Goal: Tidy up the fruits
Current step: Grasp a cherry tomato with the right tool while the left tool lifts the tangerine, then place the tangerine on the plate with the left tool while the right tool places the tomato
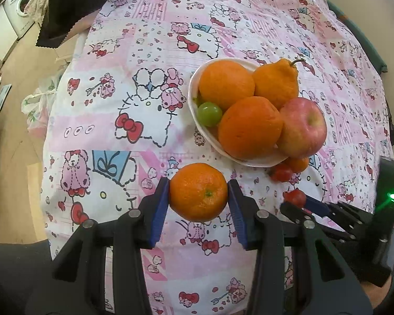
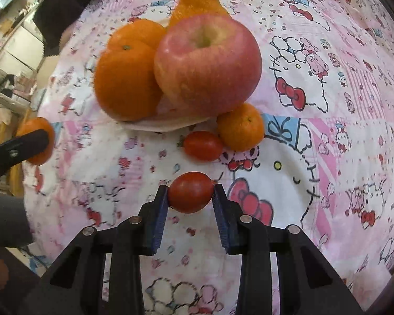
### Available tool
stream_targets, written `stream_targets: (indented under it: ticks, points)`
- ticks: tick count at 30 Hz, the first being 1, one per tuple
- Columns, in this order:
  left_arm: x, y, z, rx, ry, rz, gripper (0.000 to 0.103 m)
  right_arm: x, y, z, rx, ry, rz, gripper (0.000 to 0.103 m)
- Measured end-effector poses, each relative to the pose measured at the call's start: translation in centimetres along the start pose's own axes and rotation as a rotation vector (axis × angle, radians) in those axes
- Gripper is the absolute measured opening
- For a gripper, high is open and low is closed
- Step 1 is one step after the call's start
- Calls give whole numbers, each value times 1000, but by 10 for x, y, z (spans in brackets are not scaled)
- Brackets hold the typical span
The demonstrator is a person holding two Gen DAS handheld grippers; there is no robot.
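My left gripper [image 1: 198,193] is shut on a small orange [image 1: 198,192], held just above the patterned cloth in front of the white bowl [image 1: 194,92]. The bowl holds two oranges [image 1: 226,84], a knobbly orange pear-shaped fruit [image 1: 275,81], a red apple [image 1: 303,128] and a green grape [image 1: 209,114]. My right gripper [image 2: 190,193] is shut on a cherry tomato [image 2: 190,192], its blue pads pressing both sides. A second cherry tomato [image 2: 202,145] and a small mandarin [image 2: 240,127] lie on the cloth beside the bowl [image 2: 165,125]. In the left wrist view the right gripper [image 1: 302,204] shows at the lower right.
The table wears a pink and white cartoon cloth [image 1: 149,105]. A dark garment [image 1: 68,5] lies at the far left corner. Beyond the left table edge are the floor, a plastic bag [image 1: 36,102] and a washing machine [image 1: 21,5].
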State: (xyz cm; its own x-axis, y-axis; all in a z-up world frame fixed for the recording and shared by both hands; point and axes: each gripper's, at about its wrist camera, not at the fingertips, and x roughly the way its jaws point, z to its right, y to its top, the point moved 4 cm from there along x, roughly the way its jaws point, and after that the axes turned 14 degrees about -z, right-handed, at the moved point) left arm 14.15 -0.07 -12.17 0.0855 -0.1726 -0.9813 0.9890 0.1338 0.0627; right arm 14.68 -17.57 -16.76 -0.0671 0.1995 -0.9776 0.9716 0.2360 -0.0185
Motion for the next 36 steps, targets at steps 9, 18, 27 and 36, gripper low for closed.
stream_targets:
  ticks: [9, 18, 27, 36]
  points:
    - [-3, -4, 0, 14, -1, 28, 40, -24, -10, -20, -44, 68, 66, 36]
    - [-38, 19, -3, 7, -38, 87, 40, -67, 7, -27, -44, 144, 201, 36]
    - [-62, 105, 21, 42, -64, 110, 40, -99, 62, -19, -65, 142, 268, 36]
    - [-6, 177, 46, 69, -70, 19, 40, -74, 112, -17, -109, 128, 217, 36]
